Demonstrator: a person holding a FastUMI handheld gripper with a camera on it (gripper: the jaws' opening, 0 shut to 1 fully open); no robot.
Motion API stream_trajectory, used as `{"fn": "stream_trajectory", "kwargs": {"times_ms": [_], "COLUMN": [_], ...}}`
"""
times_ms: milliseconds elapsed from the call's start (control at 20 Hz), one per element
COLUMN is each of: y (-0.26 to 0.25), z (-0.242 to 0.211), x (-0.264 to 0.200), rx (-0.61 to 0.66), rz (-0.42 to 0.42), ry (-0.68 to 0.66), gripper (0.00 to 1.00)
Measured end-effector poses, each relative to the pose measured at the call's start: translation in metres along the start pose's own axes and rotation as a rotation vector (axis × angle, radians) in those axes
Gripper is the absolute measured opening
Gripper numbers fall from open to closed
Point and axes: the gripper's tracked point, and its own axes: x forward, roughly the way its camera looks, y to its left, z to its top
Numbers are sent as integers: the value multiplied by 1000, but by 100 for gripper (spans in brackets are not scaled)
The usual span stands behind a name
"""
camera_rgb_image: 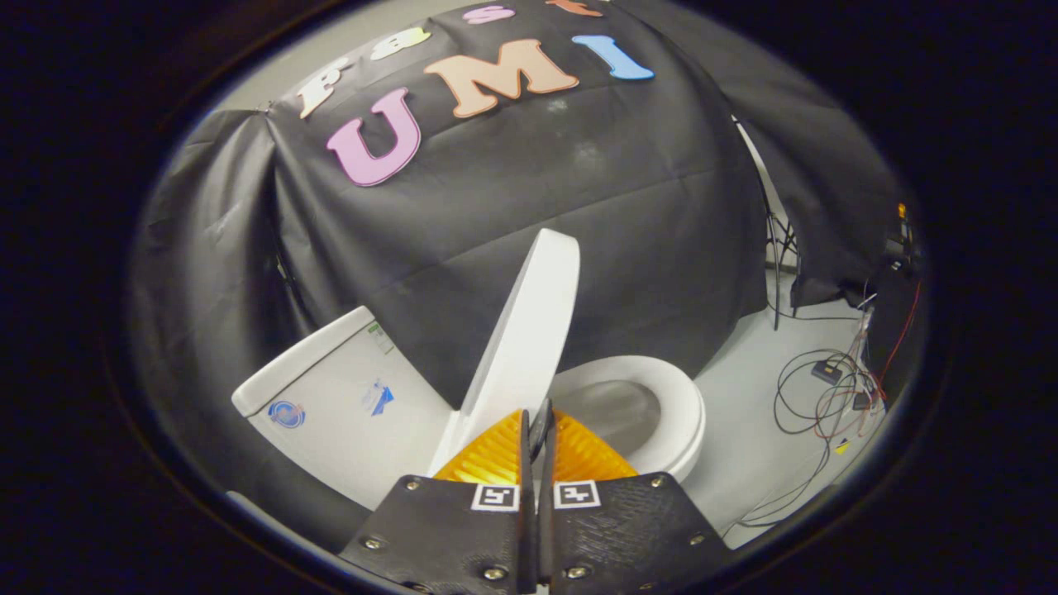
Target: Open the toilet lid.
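Observation:
The white toilet lid (529, 330) stands raised, tilted a little back toward the tank (331, 397). The seat ring (674, 397) and the bowl inside it lie uncovered to the right of the lid. My gripper (539, 417) sits just in front of the lid's lower front edge. Its fingers are shut against each other with only a thin dark slit between them. The fingertips (529, 421) reach the lid's edge, and I cannot tell whether they touch it. The lid's hinge end is hidden behind the fingers.
Black cloth walls stand close behind the toilet. Loose cables (818, 397) and small boxes lie on the pale floor to the right, next to a dark stand (893, 322). Bare floor runs between the bowl and the cables.

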Motion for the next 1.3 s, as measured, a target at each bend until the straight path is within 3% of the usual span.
{"fn": "stream_trajectory", "kwargs": {"times_ms": [500,1300], "y": [59,156], "z": [11,12], "x": [-12,-21], "rx": [-225,-317], "rz": [27,147], "ry": [-73,-180], "gripper": [1,1]}}
